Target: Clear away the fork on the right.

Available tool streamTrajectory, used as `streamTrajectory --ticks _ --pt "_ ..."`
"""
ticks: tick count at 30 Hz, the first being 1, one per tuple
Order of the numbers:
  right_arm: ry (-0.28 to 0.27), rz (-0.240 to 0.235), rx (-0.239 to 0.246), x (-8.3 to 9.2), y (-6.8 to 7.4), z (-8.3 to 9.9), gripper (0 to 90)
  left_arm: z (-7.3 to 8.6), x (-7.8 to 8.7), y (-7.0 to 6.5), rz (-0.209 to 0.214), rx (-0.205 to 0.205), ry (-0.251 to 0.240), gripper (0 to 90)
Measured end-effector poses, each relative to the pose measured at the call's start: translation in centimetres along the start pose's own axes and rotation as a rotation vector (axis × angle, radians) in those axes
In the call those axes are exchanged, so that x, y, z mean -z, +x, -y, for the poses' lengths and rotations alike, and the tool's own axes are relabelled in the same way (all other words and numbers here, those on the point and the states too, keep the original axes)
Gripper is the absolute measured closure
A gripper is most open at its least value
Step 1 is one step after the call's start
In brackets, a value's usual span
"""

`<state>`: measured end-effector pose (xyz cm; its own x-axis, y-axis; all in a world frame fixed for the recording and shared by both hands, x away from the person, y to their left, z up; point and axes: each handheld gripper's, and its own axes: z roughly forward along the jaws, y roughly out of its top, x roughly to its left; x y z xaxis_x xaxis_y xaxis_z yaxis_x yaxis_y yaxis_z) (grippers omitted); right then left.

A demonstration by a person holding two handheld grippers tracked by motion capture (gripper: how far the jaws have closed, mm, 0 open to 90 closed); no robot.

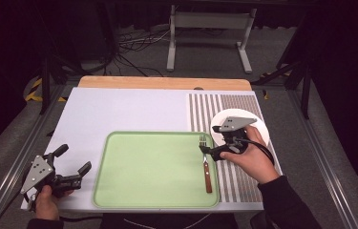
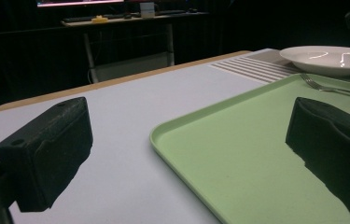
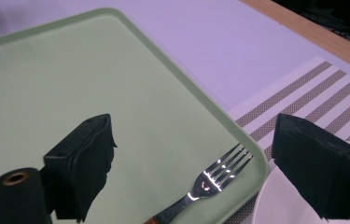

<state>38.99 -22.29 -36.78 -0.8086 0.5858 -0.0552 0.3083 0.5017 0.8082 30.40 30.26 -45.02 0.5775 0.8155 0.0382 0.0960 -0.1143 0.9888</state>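
Fork (image 1: 206, 164) in tray (image 1: 119, 191), plate (image 1: 262, 128) right on placemat (image 1: 205, 107)

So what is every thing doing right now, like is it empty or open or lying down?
Fork: lying flat on the tray's right side, tines pointing away from the person, not held.
Tray: flat on the table, empty but for the fork.
Plate: empty, on the striped mat, beside the tray.
Left tool: open, holding nothing.
Right tool: open, above the fork, holding nothing.
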Motion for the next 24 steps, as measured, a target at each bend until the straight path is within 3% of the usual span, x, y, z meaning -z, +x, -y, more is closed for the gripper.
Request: streamTrajectory --ticks 8,11,20,21,24 --pt "-0.099 0.006 -0.004 1.9 -0.2 1.9 8.8 0.0 0.0 0.0 -0.001 0.001 0.002 1.2" --pt "-0.159 0.006 -0.020 3.2 -0.5 2.9 7.3 0.0 0.1 0.0 -0.003 0.002 -0.002 1.2" --pt "-0.236 0.013 -0.001 4.8 -0.8 4.8 3.7 0.0 0.2 0.2 -0.009 0.013 -0.009 1.2" --pt "-0.276 0.008 -0.009 5.3 -0.9 5.4 3.7 0.0 0.2 0.2 -0.011 0.013 -0.010 1.2" --pt "-0.318 0.017 -0.013 5.9 -1.1 6.3 3.7 0.1 0.3 0.3 -0.010 0.016 -0.008 1.3"
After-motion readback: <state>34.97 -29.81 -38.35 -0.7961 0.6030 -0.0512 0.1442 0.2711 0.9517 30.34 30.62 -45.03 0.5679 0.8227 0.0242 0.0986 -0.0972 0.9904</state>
